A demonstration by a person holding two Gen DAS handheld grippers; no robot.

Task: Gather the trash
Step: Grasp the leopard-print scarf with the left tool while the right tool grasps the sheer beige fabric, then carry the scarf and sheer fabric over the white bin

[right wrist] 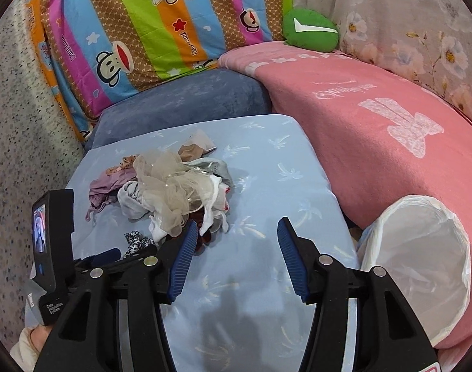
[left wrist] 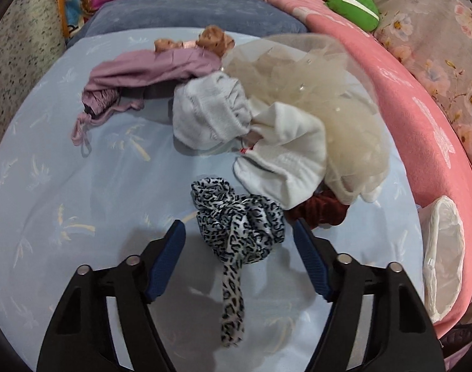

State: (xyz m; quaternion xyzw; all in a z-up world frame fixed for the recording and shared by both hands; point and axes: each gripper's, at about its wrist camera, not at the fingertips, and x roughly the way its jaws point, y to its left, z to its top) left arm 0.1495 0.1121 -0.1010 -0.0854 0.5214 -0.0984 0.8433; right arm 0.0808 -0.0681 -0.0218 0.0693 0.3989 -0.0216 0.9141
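Note:
A pile of cloth scraps lies on the light blue cushion (left wrist: pixel 65 186): a leopard-print strip (left wrist: pixel 236 226), white knit pieces (left wrist: pixel 242 130), beige tulle (left wrist: pixel 329 93), a mauve cloth (left wrist: pixel 143 74) and a dark red piece (left wrist: pixel 316 214). My left gripper (left wrist: pixel 239 232) is open, its fingers either side of the leopard-print strip, low over the cushion. My right gripper (right wrist: pixel 234 232) is open and empty above bare cushion (right wrist: pixel 267 161), right of the pile (right wrist: pixel 171 192). A bin lined with a white bag (right wrist: pixel 422 260) stands at the right; it also shows in the left wrist view (left wrist: pixel 443 254).
A pink blanket (right wrist: pixel 375 117) covers the sofa arm to the right. A dark blue cushion (right wrist: pixel 186 102), a striped cartoon pillow (right wrist: pixel 149 24) and a green plush (right wrist: pixel 310 31) lie behind. The left gripper body with its screen (right wrist: pixel 50 241) sits left of the right gripper.

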